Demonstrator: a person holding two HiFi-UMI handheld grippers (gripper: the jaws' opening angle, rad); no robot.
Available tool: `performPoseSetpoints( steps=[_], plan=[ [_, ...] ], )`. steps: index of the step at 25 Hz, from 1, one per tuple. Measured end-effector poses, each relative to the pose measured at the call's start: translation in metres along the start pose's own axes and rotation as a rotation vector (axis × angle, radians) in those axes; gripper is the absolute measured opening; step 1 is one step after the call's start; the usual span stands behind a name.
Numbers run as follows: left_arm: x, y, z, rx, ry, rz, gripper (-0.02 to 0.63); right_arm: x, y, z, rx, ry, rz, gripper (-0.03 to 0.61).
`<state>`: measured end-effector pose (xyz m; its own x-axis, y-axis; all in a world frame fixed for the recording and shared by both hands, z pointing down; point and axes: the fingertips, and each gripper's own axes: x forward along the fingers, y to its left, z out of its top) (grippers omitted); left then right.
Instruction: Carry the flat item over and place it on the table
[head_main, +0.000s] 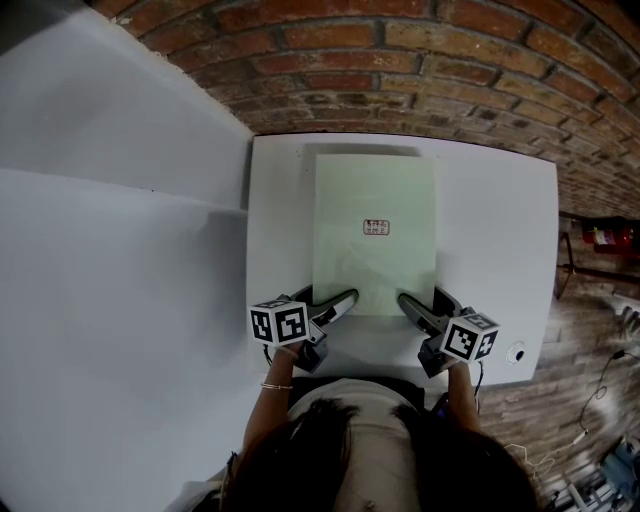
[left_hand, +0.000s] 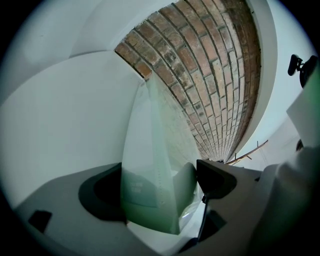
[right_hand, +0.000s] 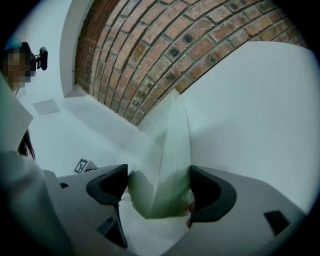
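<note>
Head view: a pale green flat item (head_main: 375, 230) lies on the white table (head_main: 500, 230) at mid-frame, with a small red label (head_main: 376, 227) at its centre. The left gripper (head_main: 340, 303) meets its lower left corner and the right gripper (head_main: 415, 305) its lower right corner.

Left gripper view: the jaws close on the translucent green sheet (left_hand: 150, 150), which fills the gap between them.

Right gripper view: the jaws likewise pinch the bunched green edge (right_hand: 167, 165). Whether it holds anything inside cannot be told.

right gripper (right_hand: 158, 187) — jaws on green sheet (right_hand: 169, 150)
</note>
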<state>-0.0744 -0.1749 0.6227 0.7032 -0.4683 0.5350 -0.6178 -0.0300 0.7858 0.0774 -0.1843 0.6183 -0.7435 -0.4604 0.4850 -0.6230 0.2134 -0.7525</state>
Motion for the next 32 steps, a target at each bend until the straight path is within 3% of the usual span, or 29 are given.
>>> performPoseSetpoints(
  steps=[27,32],
  plan=[
    [0.001,0.0035,-0.0007,0.059,-0.03,0.092,0.468,0.0011,-0.0017,-0.0008,-0.034,0.017,-0.044,0.374],
    [0.0001,0.0054,-0.0008,0.111,-0.031,0.131,0.468,0.0026,-0.0022,-0.0039,-0.128,0.052,-0.099,0.374]
  ],
)
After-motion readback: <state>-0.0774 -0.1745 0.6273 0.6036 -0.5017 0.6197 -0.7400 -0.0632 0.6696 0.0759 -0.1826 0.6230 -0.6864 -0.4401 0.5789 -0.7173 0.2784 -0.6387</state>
